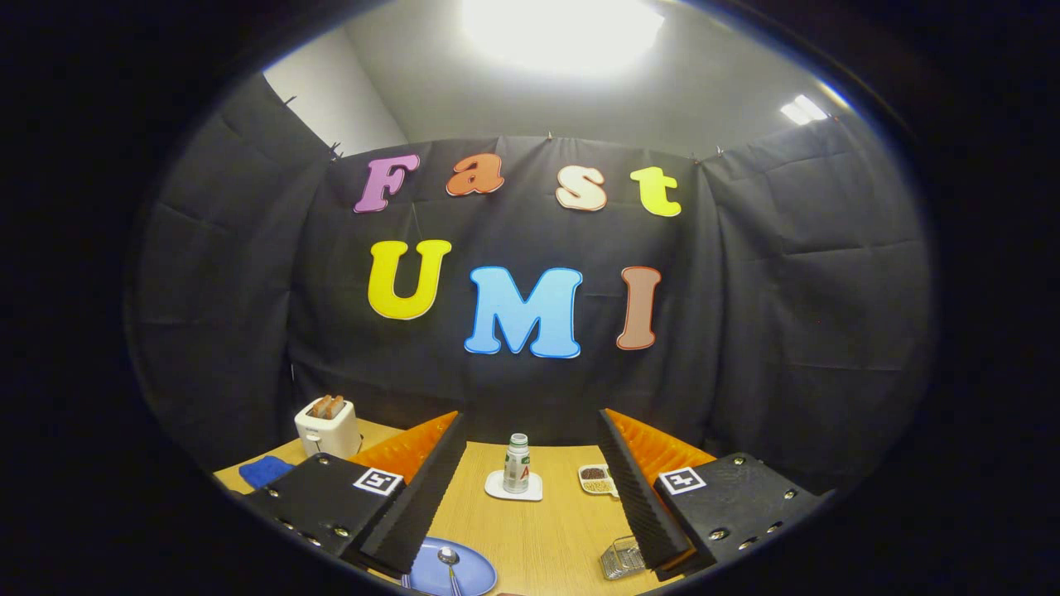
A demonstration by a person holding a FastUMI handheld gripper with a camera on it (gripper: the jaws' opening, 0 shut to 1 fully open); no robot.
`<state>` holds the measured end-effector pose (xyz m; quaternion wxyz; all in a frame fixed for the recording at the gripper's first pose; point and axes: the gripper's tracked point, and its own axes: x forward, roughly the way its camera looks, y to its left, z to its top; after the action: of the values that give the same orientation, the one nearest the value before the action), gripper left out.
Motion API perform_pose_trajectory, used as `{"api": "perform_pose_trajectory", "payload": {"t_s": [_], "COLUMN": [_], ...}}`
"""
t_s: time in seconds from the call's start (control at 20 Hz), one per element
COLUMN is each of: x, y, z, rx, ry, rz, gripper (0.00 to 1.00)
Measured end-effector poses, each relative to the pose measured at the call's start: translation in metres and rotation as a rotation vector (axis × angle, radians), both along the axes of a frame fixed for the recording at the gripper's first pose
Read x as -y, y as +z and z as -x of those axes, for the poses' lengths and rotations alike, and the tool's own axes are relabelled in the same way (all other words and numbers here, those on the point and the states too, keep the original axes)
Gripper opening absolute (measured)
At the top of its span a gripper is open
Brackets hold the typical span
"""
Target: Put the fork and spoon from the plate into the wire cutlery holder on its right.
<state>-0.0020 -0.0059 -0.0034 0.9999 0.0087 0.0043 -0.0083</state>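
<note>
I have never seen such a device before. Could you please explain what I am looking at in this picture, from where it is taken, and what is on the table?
A person holds a hand tool with two-finger tongs. The camera rides on this tool and looks forward along the two fingers, so they appear at the bottom. The fingers are spread wide apart and hold nothing.

On the wooden table, between the fingers and near the camera, lies a blue plate with a spoon on it. To its right, beside the right finger, stands the wire cutlery holder. Farther ahead stand a small bottle on a white coaster and a little dish. Beyond the left finger are a toaster and a blue cloth.
</note>
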Motion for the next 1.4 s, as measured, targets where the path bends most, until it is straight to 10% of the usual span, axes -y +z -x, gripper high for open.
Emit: {"api": "perform_pose_trajectory", "payload": {"t_s": [0.8,1.4], "x": [-0.024,-0.085], "y": [-0.057,-0.166], "z": [-0.008,0.014], "rx": [-0.189,-0.536], "ry": [0.078,0.315], "rz": [0.029,0.204], "gripper": [0.97,0.95]}}
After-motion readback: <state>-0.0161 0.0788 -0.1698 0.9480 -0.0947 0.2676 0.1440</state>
